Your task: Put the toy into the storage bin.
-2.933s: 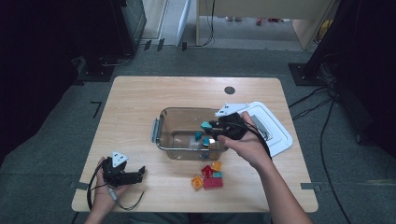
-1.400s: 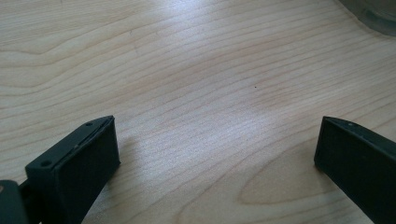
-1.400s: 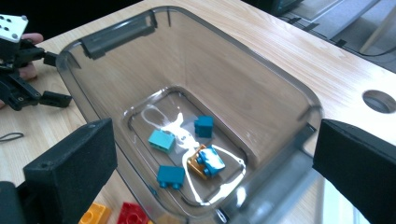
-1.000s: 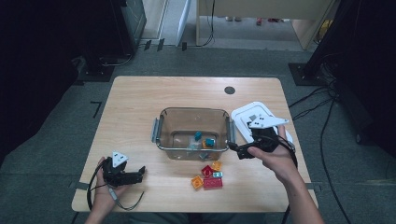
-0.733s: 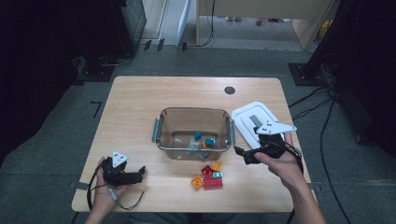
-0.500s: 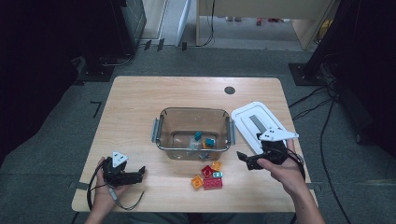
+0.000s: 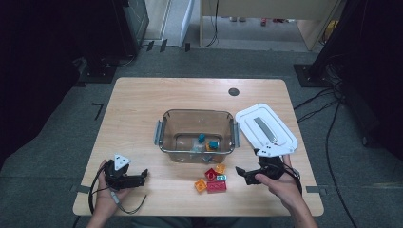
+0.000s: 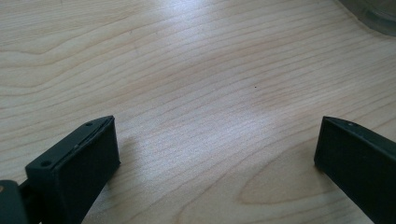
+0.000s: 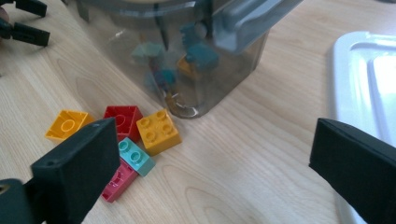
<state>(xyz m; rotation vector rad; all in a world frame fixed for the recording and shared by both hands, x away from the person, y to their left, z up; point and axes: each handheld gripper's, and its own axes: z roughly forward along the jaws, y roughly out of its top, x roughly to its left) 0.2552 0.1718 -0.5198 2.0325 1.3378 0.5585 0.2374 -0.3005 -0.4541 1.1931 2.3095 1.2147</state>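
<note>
A clear plastic box (image 7: 166, 124) with grey side latches stands mid-table and holds a few teal and orange bricks (image 7: 207, 142). Just in front of it lie several loose bricks: orange (image 9: 69, 124), red (image 9: 123, 120), yellow (image 9: 159, 131), a small teal one (image 9: 135, 156) and a flat red one (image 9: 119, 180). My right gripper (image 7: 242, 175) sits low on the table just right of this pile (image 7: 212, 179), jaws facing it, open and empty (image 9: 210, 172). At the front left, my left gripper (image 7: 142, 177) rests open over bare wood (image 8: 215, 154).
The box's white lid (image 7: 265, 129) lies flat to the right of the box, close behind my right hand; its edge (image 9: 369, 74) runs beside my right jaw. A dark round hole (image 7: 233, 91) marks the far table. A corner of the box (image 8: 373, 14) lies ahead of the left gripper.
My right gripper has left the box, swung out to the right and come down toward the front, ending beside the loose bricks. The left gripper has stayed put.
</note>
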